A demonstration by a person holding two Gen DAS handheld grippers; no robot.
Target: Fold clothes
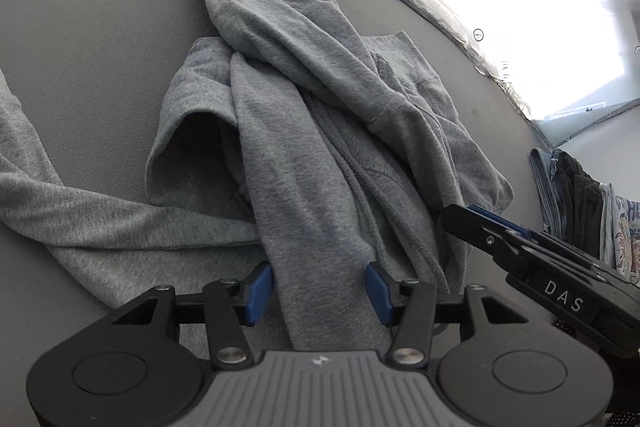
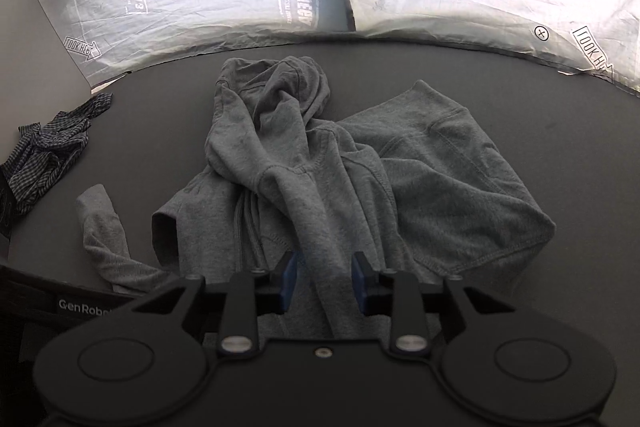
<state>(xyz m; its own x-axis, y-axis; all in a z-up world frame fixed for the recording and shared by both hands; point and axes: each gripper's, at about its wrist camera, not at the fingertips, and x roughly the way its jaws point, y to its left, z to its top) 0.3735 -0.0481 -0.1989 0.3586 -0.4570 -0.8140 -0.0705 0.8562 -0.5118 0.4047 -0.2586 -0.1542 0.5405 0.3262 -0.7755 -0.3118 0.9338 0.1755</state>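
Left gripper (image 1: pixel 319 293) fingers parted, right gripper (image 2: pixel 325 281) fingers narrower, both angled downward

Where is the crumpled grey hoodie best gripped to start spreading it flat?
Probably the near edge of the grey hoodie, approached from the near side. A thick fold runs straight toward the right tool there, while its hood end lies bunched at the far side.

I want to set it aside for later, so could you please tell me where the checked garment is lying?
In the right wrist view the checked garment lies crumpled at the far left edge of the dark table, left of the grey hoodie and apart from it.
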